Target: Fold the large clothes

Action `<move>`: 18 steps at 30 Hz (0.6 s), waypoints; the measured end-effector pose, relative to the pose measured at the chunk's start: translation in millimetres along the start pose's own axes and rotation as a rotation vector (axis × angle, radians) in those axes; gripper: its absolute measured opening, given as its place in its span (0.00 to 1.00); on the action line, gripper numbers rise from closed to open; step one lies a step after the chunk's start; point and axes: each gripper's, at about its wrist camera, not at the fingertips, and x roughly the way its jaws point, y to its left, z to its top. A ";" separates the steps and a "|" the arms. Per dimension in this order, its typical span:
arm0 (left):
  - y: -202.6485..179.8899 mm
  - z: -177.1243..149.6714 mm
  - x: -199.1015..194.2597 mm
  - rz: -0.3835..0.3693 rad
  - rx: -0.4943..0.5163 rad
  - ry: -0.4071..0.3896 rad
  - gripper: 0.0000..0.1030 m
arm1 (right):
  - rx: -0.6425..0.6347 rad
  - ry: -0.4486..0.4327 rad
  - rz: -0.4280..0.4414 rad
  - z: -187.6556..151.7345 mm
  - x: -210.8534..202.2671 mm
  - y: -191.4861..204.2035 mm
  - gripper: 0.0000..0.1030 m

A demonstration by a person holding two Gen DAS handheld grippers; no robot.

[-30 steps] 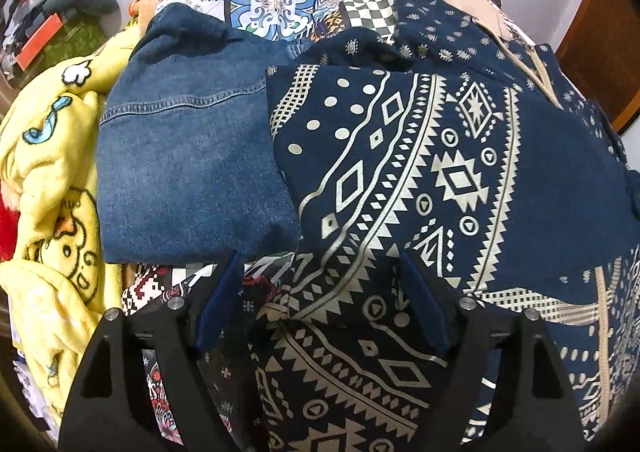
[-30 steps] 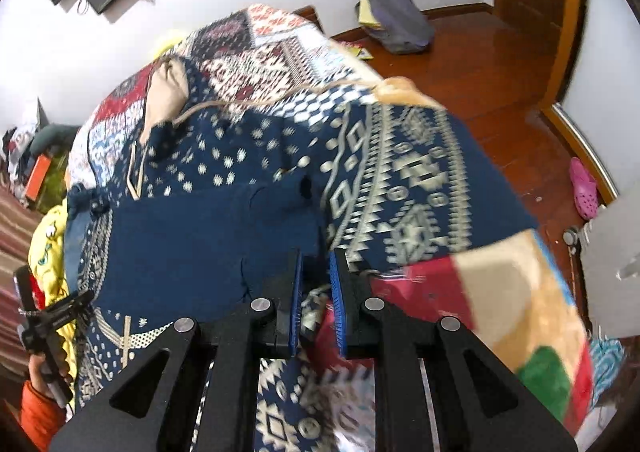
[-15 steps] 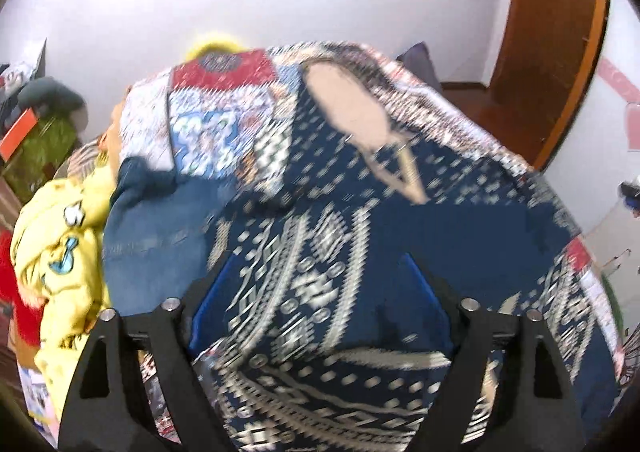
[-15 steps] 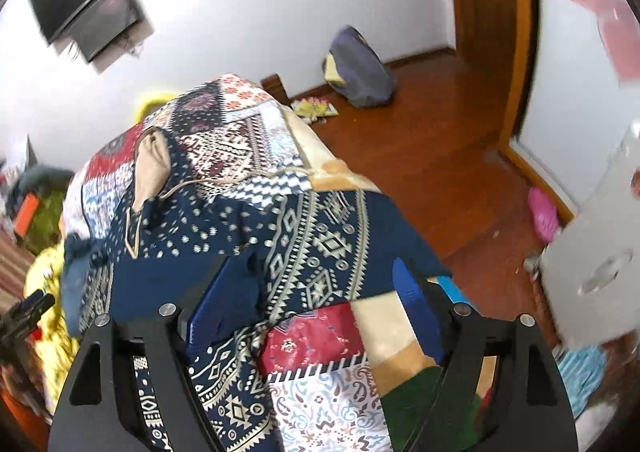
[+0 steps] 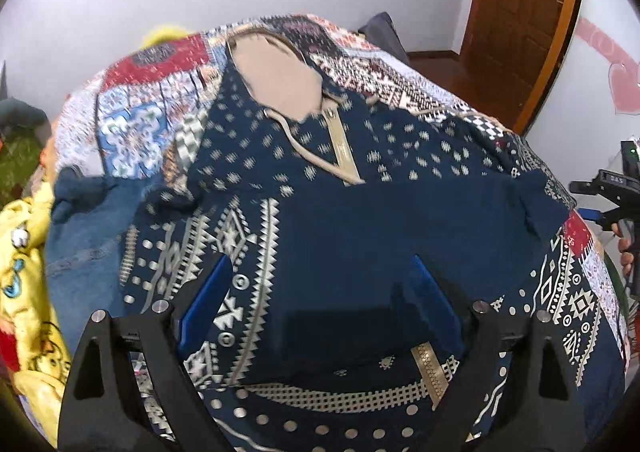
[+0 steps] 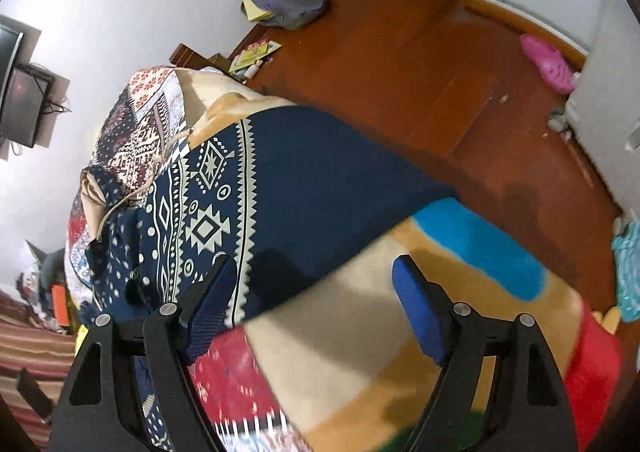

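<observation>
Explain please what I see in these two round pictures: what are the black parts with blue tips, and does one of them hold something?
No robot here: a person carries a hand-held claw in each hand, and a small wide-angle camera on each looks along its two fingers. One picture is from the left claw, the other from the right claw. The blue tips are the finger pads.

On the bed with a patchwork quilt lies a dark blue patterned hoodie, partly folded. Beside it lie jeans and a yellow blanket.

Neither claw holds anything. Both stand open above the cloth; their jaws have just been opening, with nothing between them.
</observation>
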 end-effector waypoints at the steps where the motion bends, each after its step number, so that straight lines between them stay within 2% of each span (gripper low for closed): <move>1: 1.3 -1.0 4.7 -0.007 -0.010 0.008 0.87 | -0.009 -0.010 -0.009 1.9 4.6 2.9 0.71; 3: 4.5 -1.9 11.2 -0.012 -0.029 0.017 0.87 | -0.014 -0.025 -0.013 6.9 10.0 6.7 0.70; 6: 9.1 -2.7 16.3 -0.014 -0.054 0.023 0.87 | -0.032 -0.062 -0.041 14.6 14.7 12.2 0.55; 10: 13.2 -5.0 18.8 0.004 -0.065 0.027 0.87 | -0.101 -0.116 -0.104 21.4 10.0 28.3 0.10; 18: 11.8 -8.4 -9.6 0.024 -0.038 -0.022 0.87 | -0.338 -0.290 -0.137 3.0 -60.7 91.2 0.08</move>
